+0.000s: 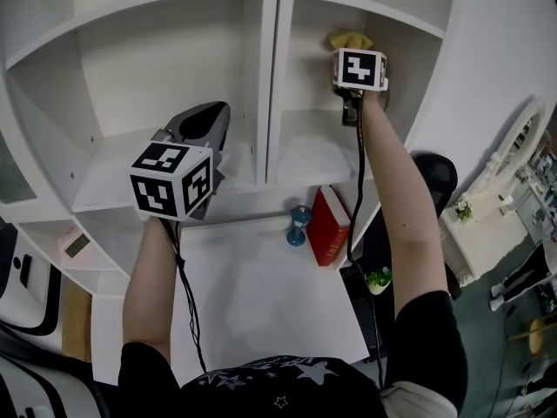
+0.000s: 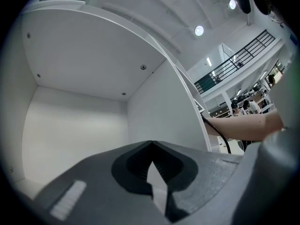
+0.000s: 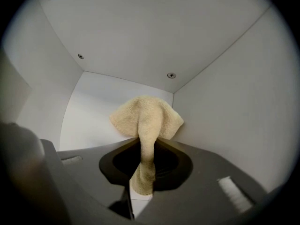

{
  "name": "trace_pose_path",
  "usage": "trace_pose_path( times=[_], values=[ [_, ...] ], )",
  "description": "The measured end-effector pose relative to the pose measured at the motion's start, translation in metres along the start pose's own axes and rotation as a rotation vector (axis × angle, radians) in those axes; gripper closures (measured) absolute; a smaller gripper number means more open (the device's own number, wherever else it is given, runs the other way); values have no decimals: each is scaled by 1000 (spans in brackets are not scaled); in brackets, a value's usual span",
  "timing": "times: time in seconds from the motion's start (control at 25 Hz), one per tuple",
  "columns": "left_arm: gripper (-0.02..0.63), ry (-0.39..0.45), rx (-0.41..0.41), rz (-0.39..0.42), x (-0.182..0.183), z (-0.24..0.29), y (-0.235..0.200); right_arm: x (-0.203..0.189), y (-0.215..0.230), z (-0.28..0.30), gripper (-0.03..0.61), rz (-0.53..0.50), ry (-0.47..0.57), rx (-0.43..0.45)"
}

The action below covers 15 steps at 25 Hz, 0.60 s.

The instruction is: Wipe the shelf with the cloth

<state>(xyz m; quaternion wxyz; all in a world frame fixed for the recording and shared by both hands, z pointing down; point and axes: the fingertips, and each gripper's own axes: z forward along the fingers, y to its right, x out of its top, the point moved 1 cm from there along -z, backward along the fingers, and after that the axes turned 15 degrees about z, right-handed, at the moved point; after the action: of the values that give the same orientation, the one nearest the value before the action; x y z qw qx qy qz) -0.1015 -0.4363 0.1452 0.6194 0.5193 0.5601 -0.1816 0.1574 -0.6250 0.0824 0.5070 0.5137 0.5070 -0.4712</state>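
Observation:
A pale yellow cloth (image 3: 146,121) is pinched between the jaws of my right gripper (image 3: 143,146), which is shut on it. Its free end fans out against the back corner of the right shelf compartment (image 3: 93,111). In the head view the cloth (image 1: 350,40) shows just above the right gripper's marker cube (image 1: 359,68), deep in the upper right compartment. My left gripper (image 2: 151,146) is shut with nothing in it and points into the empty left compartment (image 2: 75,130). From the head view the left gripper (image 1: 202,122) hovers over the left shelf board (image 1: 104,185).
A white divider (image 1: 268,77) separates the two compartments. Below, on a white surface (image 1: 261,294), stand a red book (image 1: 328,226) and a small blue object (image 1: 298,225). A small plant (image 1: 379,279) and a white dresser (image 1: 487,220) are at the right.

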Motion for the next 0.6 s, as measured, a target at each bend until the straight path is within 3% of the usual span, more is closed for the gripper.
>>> trace_pose_path(
  times=[0.28,0.6],
  values=[
    [612,10,-13,-16,6,-13,9,2,11,-33,497,-11,12,-36],
    [612,20,-82,-43,10,-35,35,-11,19,-82,497,-3,-24,-48]
  ],
)
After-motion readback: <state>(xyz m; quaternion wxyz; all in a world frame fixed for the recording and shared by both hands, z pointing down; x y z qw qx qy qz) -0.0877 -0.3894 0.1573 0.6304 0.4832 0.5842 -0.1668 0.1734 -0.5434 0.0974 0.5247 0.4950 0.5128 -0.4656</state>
